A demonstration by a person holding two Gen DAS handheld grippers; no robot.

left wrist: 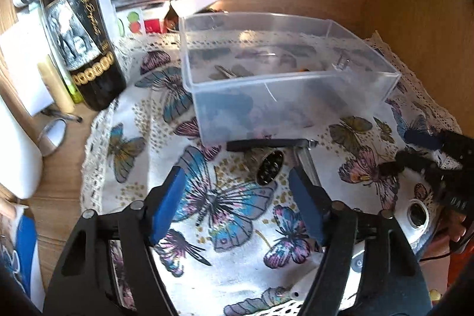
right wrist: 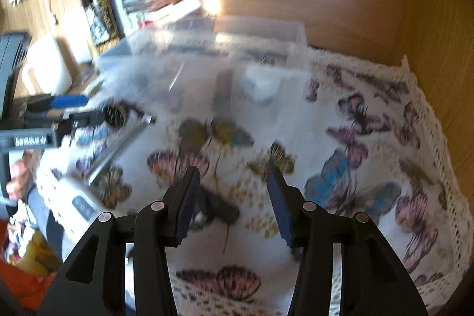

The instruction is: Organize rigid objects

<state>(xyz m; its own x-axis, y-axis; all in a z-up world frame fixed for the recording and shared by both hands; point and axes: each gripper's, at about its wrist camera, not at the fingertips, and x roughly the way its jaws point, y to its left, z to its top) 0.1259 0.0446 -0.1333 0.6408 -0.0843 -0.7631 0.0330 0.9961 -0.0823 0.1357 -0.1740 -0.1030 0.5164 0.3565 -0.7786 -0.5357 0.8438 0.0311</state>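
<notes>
Clear box [left wrist: 284, 79] on butterfly cloth [left wrist: 225, 197]; contents blurred, perhaps keys.

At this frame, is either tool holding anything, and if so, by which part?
Nothing is held. The left tool stands open above the butterfly cloth, short of the metal bar; the right tool is open too, with only cloth between its fingers.

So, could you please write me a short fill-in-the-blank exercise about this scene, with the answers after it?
1. The clear plastic box stands on a cloth printed with ____.
2. The dark bottle stands to the ____ of the box in the left wrist view.
3. Between the blue fingers of the left gripper there is ____ held.
4. The L-shaped hex key lies ____ the box, on the cloth.

Answers: butterflies; left; nothing; outside
</notes>
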